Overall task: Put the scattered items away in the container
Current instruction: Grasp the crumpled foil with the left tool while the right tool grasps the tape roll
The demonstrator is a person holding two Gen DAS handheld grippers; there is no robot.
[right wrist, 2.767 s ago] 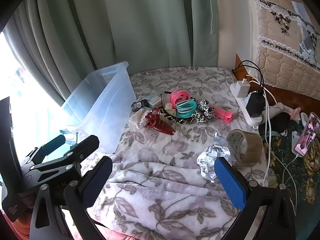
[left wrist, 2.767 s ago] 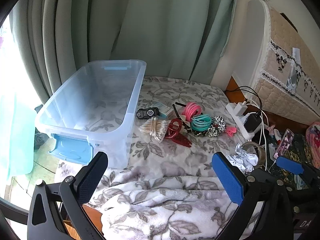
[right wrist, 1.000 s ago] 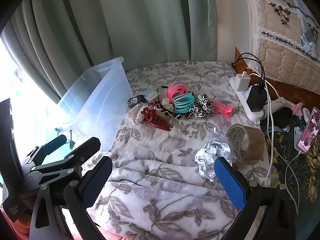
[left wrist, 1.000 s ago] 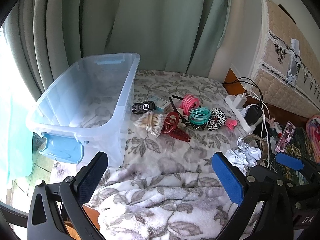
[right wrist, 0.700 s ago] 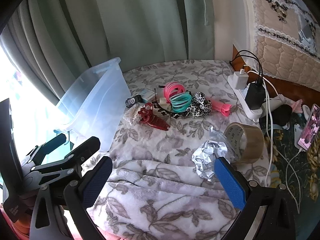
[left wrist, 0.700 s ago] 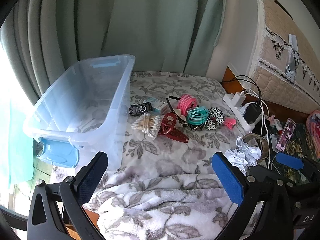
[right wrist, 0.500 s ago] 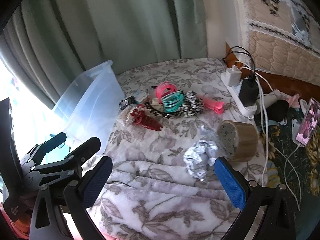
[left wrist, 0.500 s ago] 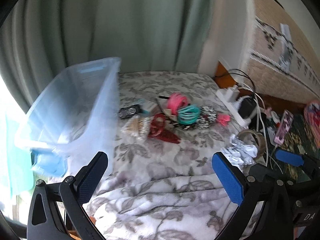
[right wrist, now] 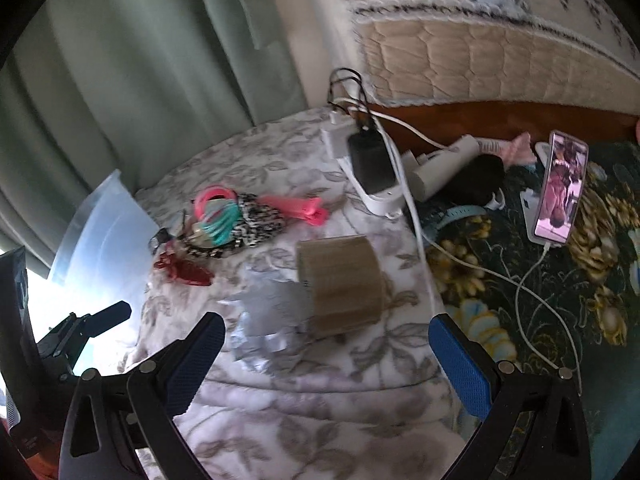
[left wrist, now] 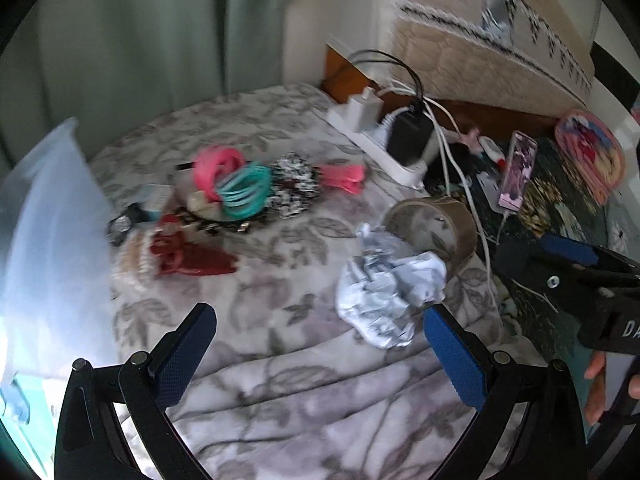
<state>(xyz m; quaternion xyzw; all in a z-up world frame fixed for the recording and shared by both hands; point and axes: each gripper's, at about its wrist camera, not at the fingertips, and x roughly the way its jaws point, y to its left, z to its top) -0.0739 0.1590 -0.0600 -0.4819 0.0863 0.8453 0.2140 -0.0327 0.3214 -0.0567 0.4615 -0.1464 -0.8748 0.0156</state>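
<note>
Above the floral blanket (right wrist: 320, 408), both the left gripper (left wrist: 320, 354) and right gripper (right wrist: 326, 354) gape wide, holding nothing

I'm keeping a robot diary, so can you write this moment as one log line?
left gripper: open, empty | right gripper: open, empty | nearest: foil ball, tape roll | container: left edge

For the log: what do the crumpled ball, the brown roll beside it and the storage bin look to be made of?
Crumpled ball: looks like foil or foil-backed paper, with a silvery-white sheen and sharp creases; blur leaves it open.
Brown roll: packing tape, a glossy tan film wound on a ring.
Storage bin: clear, slightly bluish rigid plastic; the blanket shows through its wall.
</note>
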